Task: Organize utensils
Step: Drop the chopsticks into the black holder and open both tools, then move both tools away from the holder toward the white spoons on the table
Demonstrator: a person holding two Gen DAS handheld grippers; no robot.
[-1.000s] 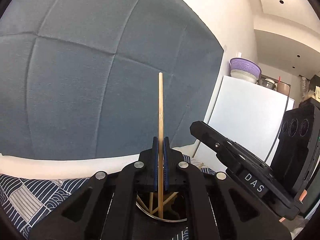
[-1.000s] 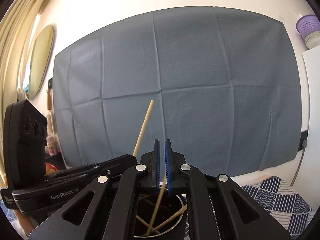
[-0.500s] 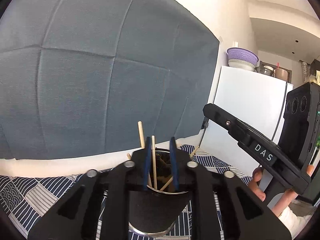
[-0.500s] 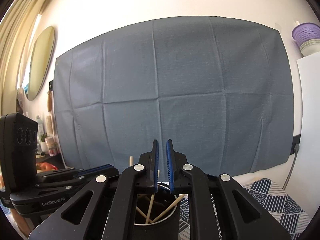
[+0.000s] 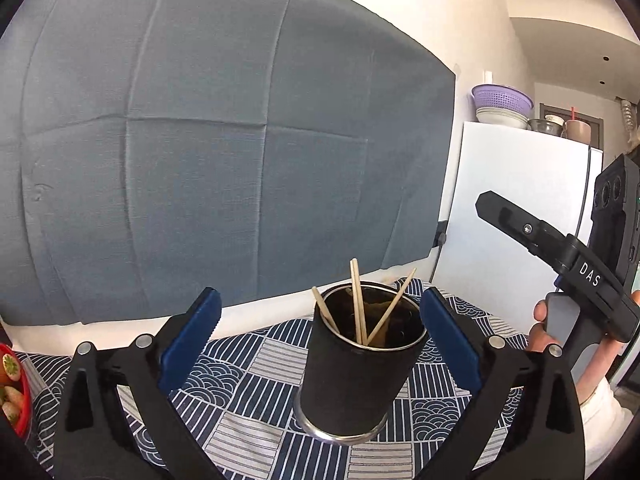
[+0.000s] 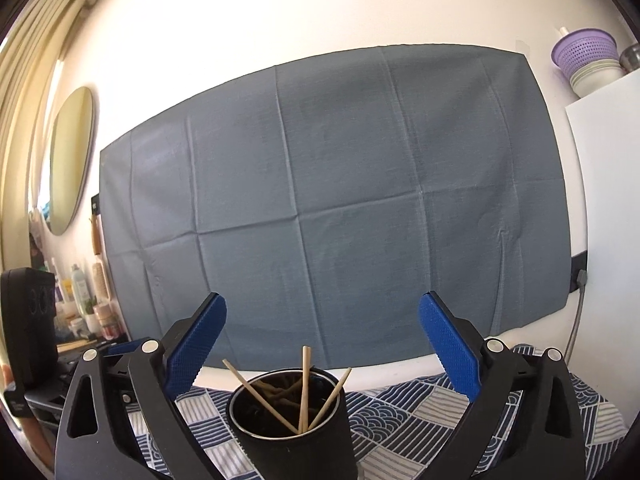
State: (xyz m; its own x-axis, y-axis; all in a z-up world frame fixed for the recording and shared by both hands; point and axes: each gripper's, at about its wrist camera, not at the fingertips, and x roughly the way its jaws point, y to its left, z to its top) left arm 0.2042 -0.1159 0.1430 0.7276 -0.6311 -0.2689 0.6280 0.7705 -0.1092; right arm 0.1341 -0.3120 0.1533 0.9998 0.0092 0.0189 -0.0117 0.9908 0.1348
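Left gripper (image 5: 318, 312) is seen with its blue pads spread wide and nothing held between them. Right gripper (image 6: 322, 340) is likewise spread wide — nothing is held there either.

Black cup (image 5: 354, 376) with a metal rim and base is seen upright on the patterned blue-and-white cloth (image 5: 240, 392) covering the tabletop. In the left wrist view it sits between the two open fingers, touched by neither. In the right wrist view the same cup (image 6: 296, 436) lies low in frame, between and below the pads.

Three wooden chopsticks (image 5: 357, 304) are observed standing inside the cup — one near upright, two leaning outward to opposite sides of the rim. The same three (image 6: 305, 388) are visible from the right wrist view.

Grey-blue fabric (image 6: 332, 208) is hung on the wall behind. A red bowl (image 5: 16, 396) is partly visible at the left edge.
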